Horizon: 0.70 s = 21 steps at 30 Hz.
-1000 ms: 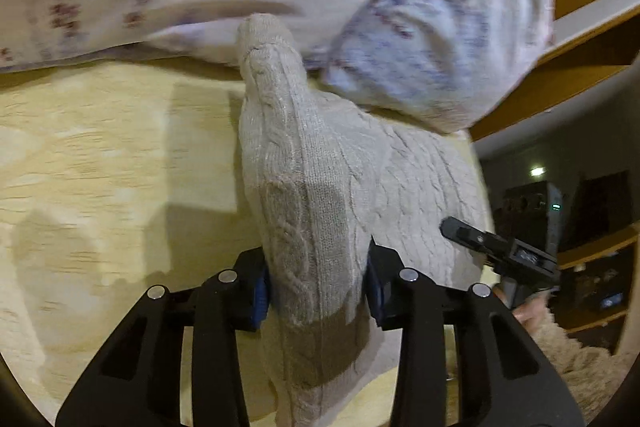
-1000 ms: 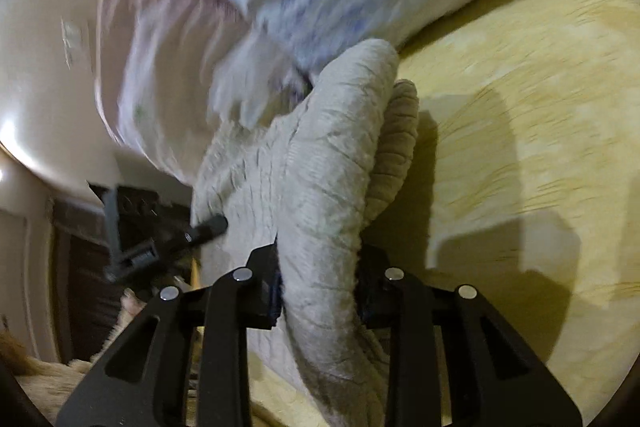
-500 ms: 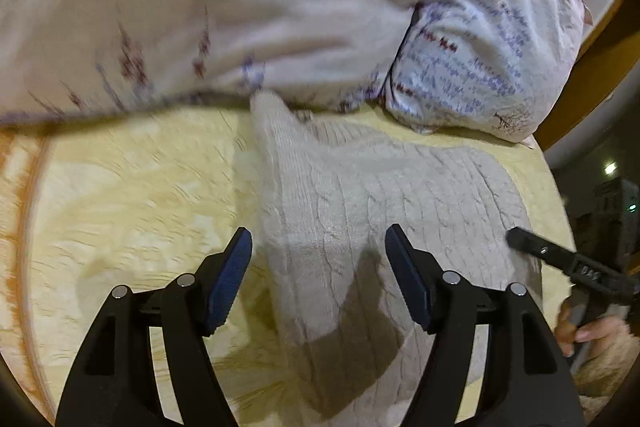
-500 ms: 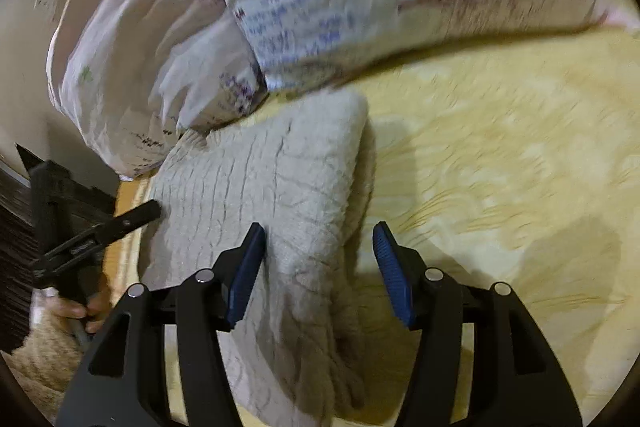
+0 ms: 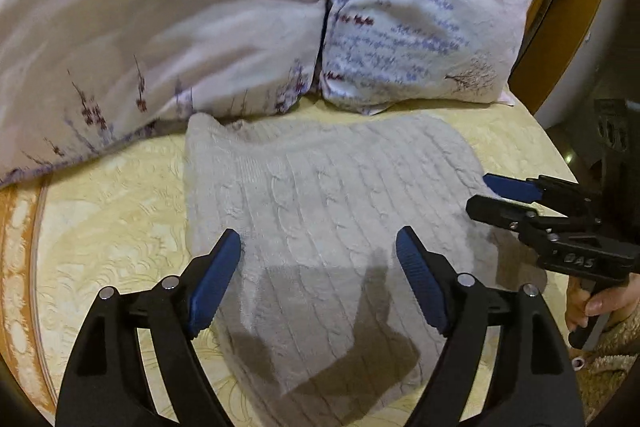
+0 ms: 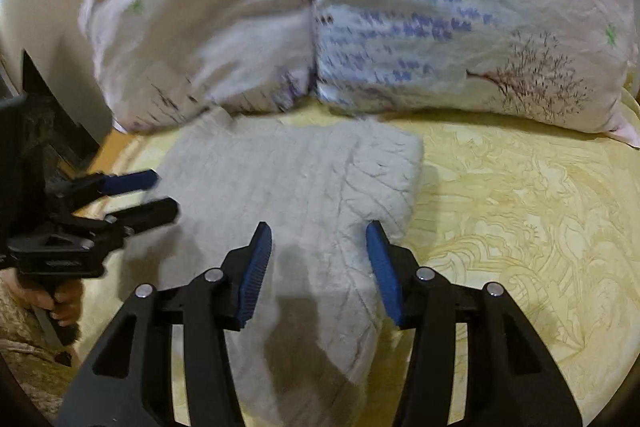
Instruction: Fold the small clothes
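Observation:
A cream cable-knit sweater lies folded flat on the yellow patterned bedspread, its far edge against the pillows. It also shows in the right wrist view. My left gripper is open and empty, held above the sweater's near left part. My right gripper is open and empty above the sweater's near right part. Each gripper shows in the other's view: the right gripper at the sweater's right edge, the left gripper at its left edge.
Two printed pillows lean side by side at the back, touching the sweater's far edge. An orange bed border runs along the left. Bare bedspread extends to the right of the sweater.
Both grippers have let go of the sweater, opened, and pulled back and up. The sweater, held up in a bunch one second ago, now lies flat and folded on the bedspread.

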Available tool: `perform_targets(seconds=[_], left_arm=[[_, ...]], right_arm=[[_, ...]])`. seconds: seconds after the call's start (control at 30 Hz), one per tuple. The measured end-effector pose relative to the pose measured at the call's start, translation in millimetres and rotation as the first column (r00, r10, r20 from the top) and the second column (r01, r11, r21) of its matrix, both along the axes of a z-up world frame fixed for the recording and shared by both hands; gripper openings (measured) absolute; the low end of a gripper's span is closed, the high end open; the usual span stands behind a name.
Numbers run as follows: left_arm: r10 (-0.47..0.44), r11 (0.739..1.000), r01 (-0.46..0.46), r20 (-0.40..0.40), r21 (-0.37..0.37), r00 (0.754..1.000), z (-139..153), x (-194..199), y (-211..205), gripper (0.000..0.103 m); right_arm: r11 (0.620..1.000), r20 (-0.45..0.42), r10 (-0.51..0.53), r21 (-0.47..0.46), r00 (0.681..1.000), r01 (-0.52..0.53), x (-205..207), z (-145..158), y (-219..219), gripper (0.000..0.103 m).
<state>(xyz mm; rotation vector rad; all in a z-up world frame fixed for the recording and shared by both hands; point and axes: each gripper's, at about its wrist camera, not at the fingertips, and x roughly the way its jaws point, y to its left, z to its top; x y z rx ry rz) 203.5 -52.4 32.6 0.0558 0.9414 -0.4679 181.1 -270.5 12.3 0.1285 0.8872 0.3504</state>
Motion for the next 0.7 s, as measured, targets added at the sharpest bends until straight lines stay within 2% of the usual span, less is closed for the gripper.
perform_targets(seconds=[0.1, 0.23, 0.3, 0.37, 0.47, 0.53, 0.7], left_arm=[[-0.007, 1.0, 0.007, -0.019, -0.004, 1.0, -9.6, 2.5, 0.3, 0.081], [-0.005, 1.0, 0.005, -0.001, 0.0, 1.0, -17.0, 0.7, -2.1, 0.083], [0.014, 1.0, -0.014, 0.008, -0.013, 1.0, -11.2, -2.6, -1.2, 0.083], [0.035, 0.999, -0.034, 0.039, -0.037, 0.999, 0.5, -12.6, 6.8, 0.083], [0.088, 0.996, -0.088, 0.098, -0.006, 0.991, 11.4, -31.9, 19.0, 0.083], [0.106, 0.994, -0.108, 0.108, 0.012, 0.988, 12.0, -41.0, 25.1, 0.083], [0.12, 0.989, -0.124, 0.053, 0.083, 0.991, -8.7, -59.6, 31.6, 0.083]], right_arm=[[0.999, -0.062, -0.005, -0.032, 0.998, 0.003, 8.6, -18.3, -1.0, 0.048], [0.999, -0.05, -0.005, -0.043, 0.999, 0.002, 9.5, -20.7, -1.0, 0.048], [0.999, -0.026, -0.008, -0.052, 1.0, 0.007, 5.9, -15.6, 0.4, 0.045], [0.999, 0.039, -0.009, -0.048, 0.999, 0.011, -8.3, -4.3, -2.2, 0.044], [1.0, 0.094, 0.004, -0.024, 0.996, -0.002, -29.7, 7.5, -4.2, 0.045], [0.999, 0.11, 0.03, -0.024, 0.993, -0.028, -44.7, 11.1, -0.3, 0.045], [0.993, 0.096, 0.068, -0.102, 0.993, -0.058, -66.3, 2.8, 13.6, 0.045]])
